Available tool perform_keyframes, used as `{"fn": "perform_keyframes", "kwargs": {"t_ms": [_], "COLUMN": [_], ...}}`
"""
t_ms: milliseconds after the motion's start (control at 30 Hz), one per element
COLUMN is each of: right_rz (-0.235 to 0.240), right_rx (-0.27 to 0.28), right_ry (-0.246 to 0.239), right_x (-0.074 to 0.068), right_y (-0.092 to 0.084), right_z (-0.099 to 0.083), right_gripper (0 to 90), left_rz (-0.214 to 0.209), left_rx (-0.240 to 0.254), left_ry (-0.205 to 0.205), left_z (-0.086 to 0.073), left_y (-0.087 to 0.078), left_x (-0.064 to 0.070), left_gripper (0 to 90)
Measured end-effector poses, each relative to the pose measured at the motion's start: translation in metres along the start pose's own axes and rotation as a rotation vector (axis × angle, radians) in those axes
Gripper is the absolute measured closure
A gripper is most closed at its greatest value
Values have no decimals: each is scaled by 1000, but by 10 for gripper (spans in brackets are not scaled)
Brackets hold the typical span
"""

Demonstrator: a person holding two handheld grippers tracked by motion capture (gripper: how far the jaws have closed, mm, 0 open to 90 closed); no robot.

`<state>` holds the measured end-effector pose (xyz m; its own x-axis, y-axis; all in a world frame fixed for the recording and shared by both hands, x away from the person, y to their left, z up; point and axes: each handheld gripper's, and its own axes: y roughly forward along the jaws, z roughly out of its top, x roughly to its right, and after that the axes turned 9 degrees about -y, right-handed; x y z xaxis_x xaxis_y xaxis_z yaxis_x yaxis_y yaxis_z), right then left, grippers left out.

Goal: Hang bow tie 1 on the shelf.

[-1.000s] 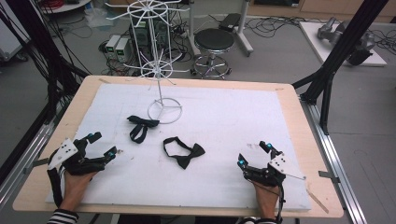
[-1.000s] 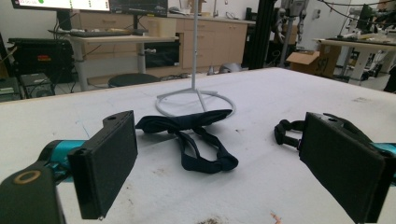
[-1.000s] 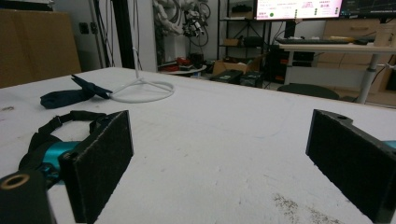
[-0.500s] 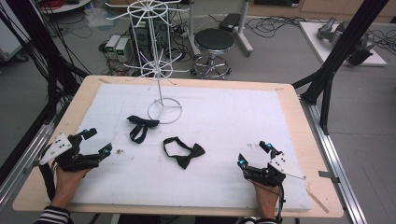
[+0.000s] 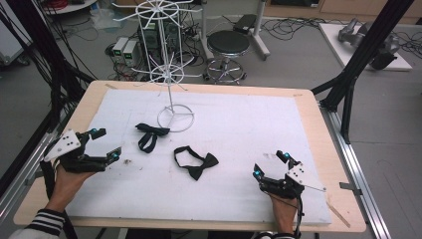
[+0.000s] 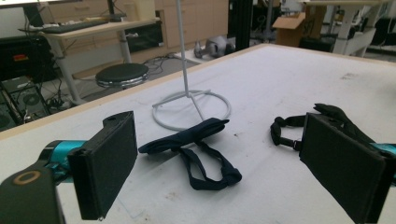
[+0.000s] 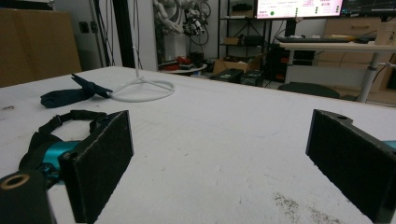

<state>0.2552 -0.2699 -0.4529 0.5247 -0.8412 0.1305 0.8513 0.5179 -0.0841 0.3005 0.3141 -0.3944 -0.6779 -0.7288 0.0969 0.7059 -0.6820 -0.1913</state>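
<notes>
- High view: left gripper [image 5: 105,144] near-left on the white-topped wooden bench [image 5: 308,107], right gripper [image 5: 271,165] near-right, both fingers spread wide, empty.
- Left gripper view: dark blue fabric bow tie [image 6: 196,144] lies just near of the white wire stand [image 6: 191,105].
- Right gripper view: black bow tie [image 7: 56,126] left, beside the fingers [image 7: 100,163].

White matt sheet [image 5: 239,129], faintly rough and speckled, covers a pale wood table [image 5: 318,124]. On the sheet: a white-coated wire stand [image 5: 171,107], smooth, and beside its ring base two matt black cloth bow ties [image 5: 151,133] [image 5: 196,162]. Gripper pads [image 6: 105,165]: coarse black matt facing.
</notes>
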Motion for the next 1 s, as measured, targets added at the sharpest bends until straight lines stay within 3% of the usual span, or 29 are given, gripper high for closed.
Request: {"fn": "perform_keyframes", "kwargs": {"t_ms": [200, 433, 700, 1000], "right_rz": [1, 0, -1, 2], "right_rx": [0, -1, 1, 1], "right_ry": [6, 9, 5, 10], "right_x": [0, 0, 0, 0], "right_y": [0, 0, 0, 0], "right_z": [0, 0, 0, 0], "right_gripper": [67, 67, 67, 67], "left_rz": [-28, -47, -55, -68], "left_rx": [-59, -97, -124, -204], "left_ry": [42, 64, 80, 130], "left_z": [17, 28, 30, 40], "left_y": [10, 20, 29, 44], "left_x": [-3, -3, -5, -11], "left_gripper": [118, 119, 120, 124]}}
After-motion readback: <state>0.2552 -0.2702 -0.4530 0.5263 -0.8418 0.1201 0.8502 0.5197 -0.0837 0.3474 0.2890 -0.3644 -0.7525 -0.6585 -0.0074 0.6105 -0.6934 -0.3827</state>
